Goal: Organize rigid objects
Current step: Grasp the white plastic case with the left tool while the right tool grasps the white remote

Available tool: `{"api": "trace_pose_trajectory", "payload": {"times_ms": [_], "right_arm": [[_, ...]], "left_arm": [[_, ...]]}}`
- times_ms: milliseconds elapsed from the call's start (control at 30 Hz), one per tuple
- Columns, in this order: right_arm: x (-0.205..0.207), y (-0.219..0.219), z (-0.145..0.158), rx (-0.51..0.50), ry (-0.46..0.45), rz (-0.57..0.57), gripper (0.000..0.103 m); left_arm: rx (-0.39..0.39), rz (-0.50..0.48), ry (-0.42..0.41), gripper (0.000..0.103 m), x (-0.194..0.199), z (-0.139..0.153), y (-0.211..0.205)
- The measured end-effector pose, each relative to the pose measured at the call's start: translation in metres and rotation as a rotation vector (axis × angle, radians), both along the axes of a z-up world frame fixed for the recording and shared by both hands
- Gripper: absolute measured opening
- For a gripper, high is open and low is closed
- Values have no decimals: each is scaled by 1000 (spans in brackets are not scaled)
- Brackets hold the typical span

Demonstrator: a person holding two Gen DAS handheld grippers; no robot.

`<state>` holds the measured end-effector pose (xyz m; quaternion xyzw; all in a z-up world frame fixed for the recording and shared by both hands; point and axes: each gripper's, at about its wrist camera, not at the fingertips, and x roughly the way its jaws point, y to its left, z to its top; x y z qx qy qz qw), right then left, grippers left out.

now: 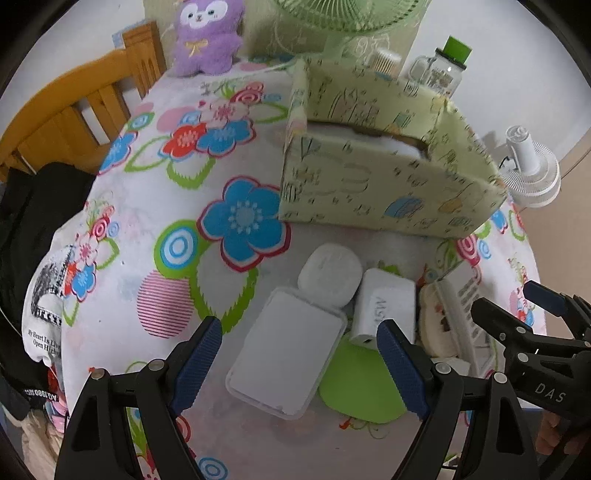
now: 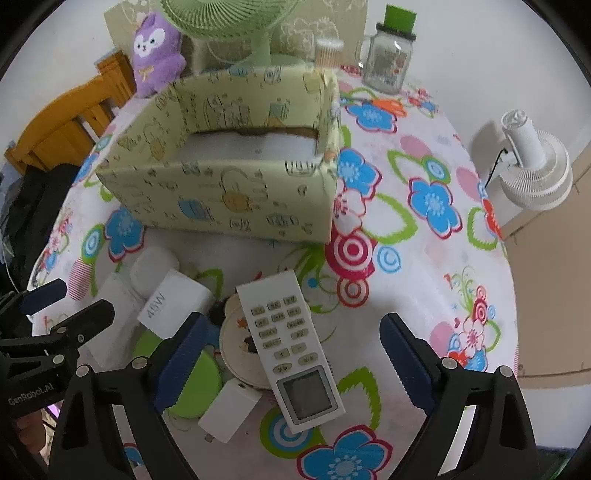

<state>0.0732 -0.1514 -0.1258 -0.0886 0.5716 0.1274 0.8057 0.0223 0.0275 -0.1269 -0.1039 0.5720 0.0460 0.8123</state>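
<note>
A pale green patterned box (image 1: 384,192) (image 2: 229,188) stands open on the flowered tablecloth. In front of it lie a flat white case (image 1: 288,350), a rounded white case (image 1: 330,273), a white 45W charger (image 1: 386,308) (image 2: 177,302), a green disc (image 1: 362,384) (image 2: 195,384), a white remote (image 2: 291,347) resting on a round cream lid (image 2: 240,347), and a small white plug adapter (image 2: 231,410). My left gripper (image 1: 299,365) is open above the flat white case. My right gripper (image 2: 291,358) is open around the remote, not touching it.
A purple plush toy (image 1: 205,37), a green fan (image 2: 236,22), a glass jar with green lid (image 2: 391,55) and a cotton swab jar (image 2: 327,51) stand behind the box. A white fan (image 2: 535,166) is off the table's right. A wooden chair (image 1: 74,110) is at left.
</note>
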Motion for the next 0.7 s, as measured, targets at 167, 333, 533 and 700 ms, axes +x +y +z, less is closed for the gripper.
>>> {"api": "trace_pose_trajectory", "payload": {"times_ms": [167, 333, 533, 700], "right_arm": [[0, -1, -17, -18, 35, -5, 90], [-2, -1, -32, -28, 68, -13, 86], [-2, -1, -46, -36, 106, -19, 73], [2, -1, -45, 3, 93, -16, 56]], "left_arm": [[27, -29, 29, 87, -2, -15, -5], [43, -25, 47, 87, -4, -27, -4], [27, -10, 60, 84, 0, -38, 2], [33, -17, 60, 75, 2, -46, -2]]}}
